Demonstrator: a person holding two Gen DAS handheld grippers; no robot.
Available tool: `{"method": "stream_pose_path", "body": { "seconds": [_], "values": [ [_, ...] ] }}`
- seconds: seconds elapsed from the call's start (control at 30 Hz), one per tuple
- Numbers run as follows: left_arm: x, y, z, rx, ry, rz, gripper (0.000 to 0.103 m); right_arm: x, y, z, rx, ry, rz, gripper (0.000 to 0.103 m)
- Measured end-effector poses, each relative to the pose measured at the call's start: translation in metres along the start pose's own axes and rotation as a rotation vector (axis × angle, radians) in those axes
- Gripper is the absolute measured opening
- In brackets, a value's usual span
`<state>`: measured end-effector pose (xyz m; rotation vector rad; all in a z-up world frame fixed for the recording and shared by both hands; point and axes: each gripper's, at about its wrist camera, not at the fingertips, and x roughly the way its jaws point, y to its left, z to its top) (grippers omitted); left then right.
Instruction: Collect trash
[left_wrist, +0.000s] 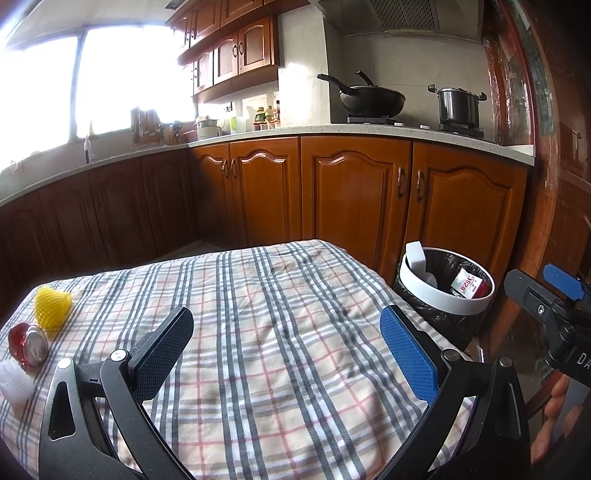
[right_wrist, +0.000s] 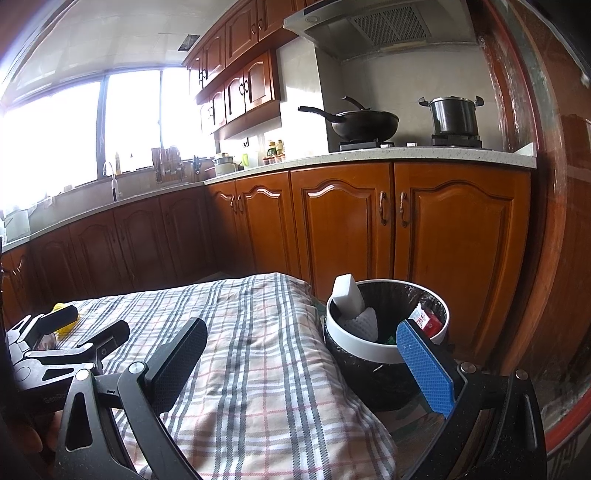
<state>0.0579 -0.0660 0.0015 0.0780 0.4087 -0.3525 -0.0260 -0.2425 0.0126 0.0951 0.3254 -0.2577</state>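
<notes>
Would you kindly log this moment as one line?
left tool open | right tool open | can, yellow net on table | bin part-filled

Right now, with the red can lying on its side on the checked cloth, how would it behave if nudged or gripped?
The red can lies on its side, so a nudge would probably roll it. It looks dented, so likely empty, light and easily crushed. Its shiny metal may slip between pads.

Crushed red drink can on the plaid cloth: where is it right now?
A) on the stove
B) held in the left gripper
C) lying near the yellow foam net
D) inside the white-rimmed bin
C: the crushed red drink can lies on the plaid cloth beside the yellow foam net, and the left gripper is open and empty.
</notes>
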Motion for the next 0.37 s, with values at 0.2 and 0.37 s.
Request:
{"method": "stream_pose_path", "body": {
  "seconds": [0.2, 0.37],
  "values": [
    [0.0032, 0.0027, 0.0000, -0.011, 0.015, -0.009, 0.103, 0.0035, 0.0006, -0.0002, 0.003, 0.011, 0.006, 0.103],
    [0.0073, 0.0080, -0.0018, -0.026, 0.035, -0.020, 0.103, 0.0077, 0.0024, -0.0007, 0.004, 0.026, 0.017, 0.103]
  ]
}}
